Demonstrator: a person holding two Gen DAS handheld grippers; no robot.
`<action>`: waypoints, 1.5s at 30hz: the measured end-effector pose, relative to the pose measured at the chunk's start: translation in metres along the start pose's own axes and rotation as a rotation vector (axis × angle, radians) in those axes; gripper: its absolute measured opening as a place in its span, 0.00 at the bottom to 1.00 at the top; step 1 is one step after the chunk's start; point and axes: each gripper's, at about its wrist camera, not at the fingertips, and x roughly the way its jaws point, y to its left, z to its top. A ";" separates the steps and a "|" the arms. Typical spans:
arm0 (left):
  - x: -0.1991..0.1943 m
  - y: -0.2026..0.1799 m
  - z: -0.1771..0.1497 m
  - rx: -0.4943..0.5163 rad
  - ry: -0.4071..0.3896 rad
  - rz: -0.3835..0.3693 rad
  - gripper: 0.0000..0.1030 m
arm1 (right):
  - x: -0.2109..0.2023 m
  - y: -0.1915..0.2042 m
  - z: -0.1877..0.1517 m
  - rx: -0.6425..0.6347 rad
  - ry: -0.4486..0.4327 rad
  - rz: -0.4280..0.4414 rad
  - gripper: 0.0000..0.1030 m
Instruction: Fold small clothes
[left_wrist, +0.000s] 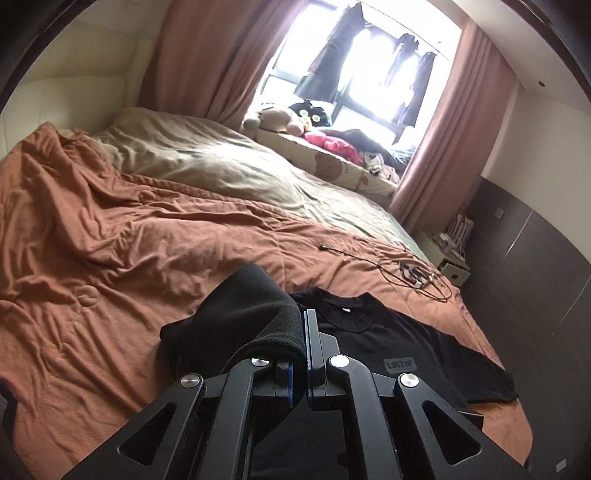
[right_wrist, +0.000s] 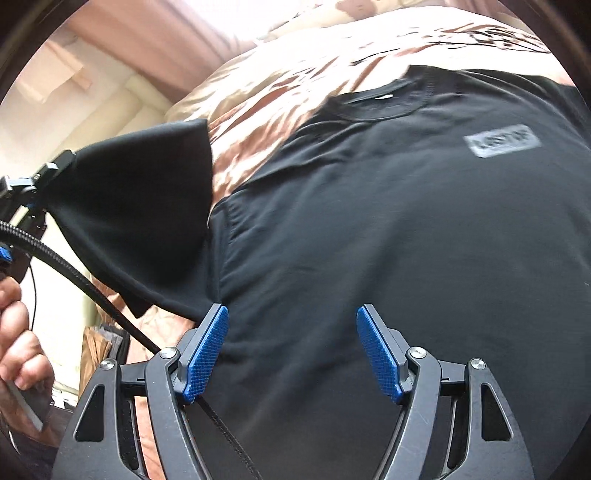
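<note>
Your left gripper (left_wrist: 300, 334) is clenched on a lifted sleeve of the black cotton T-shirt (right_wrist: 369, 229) spread on the rumpled orange bedspread (left_wrist: 110, 240) — your right gripper (right_wrist: 291, 350) hangs released, nothing between its blue pads.

There is 1 black cotton T-shirt with a grey chest patch (left_wrist: 399, 343) and 1 rumpled orange quilted bedspread (left_wrist: 110, 236) under it. 2 black two-finger grippers with blue ribbed pads show: the left gripper (left_wrist: 300, 350) and the right gripper (right_wrist: 291, 354). 1 bare hand (right_wrist: 16, 332) is in view. 2 dusty-pink fabric curtains (left_wrist: 199, 59) flank 1 bright window (left_wrist: 369, 74). 1 tangle of thin black cables (left_wrist: 413, 275) lies on the bedspread.
</note>
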 end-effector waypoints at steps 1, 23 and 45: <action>0.006 -0.005 -0.003 0.007 0.012 -0.009 0.04 | -0.004 -0.005 -0.001 0.007 -0.005 -0.006 0.69; 0.053 -0.040 -0.090 0.019 0.355 -0.157 0.71 | -0.069 -0.027 -0.010 0.026 -0.067 -0.076 0.69; -0.014 0.121 -0.103 -0.180 0.264 0.103 0.33 | 0.034 0.107 -0.006 -0.373 0.064 -0.152 0.66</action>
